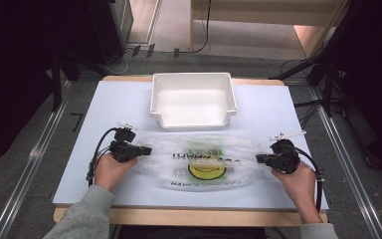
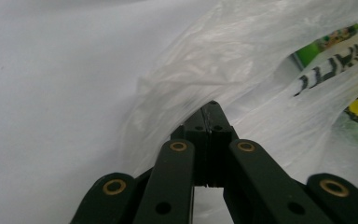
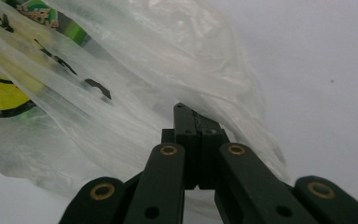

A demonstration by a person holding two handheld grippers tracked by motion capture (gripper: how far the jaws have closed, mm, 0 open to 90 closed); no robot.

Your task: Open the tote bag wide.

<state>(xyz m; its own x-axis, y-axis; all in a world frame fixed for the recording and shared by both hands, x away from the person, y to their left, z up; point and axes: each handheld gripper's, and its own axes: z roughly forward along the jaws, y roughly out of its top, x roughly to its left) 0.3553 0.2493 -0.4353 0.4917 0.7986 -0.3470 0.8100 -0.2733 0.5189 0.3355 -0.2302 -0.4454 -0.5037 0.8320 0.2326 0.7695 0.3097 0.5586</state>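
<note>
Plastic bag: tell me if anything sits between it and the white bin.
Nothing visible does. The plastic bag, with each claw shut on one end, lies just in front of the white bin; bare table between them.

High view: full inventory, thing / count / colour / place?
plastic bag: 1, clear with yellow and green print, flat at the table's near middle, between both tongs
bin: 1, white, table's far middle, behind the bag
table: 1, white top with wooden edge
left tongs: 1, black, shut on the bag's left end
right tongs: 1, black, shut on the bag's right end
hands: 2, grey sleeves, at the near edge
</note>
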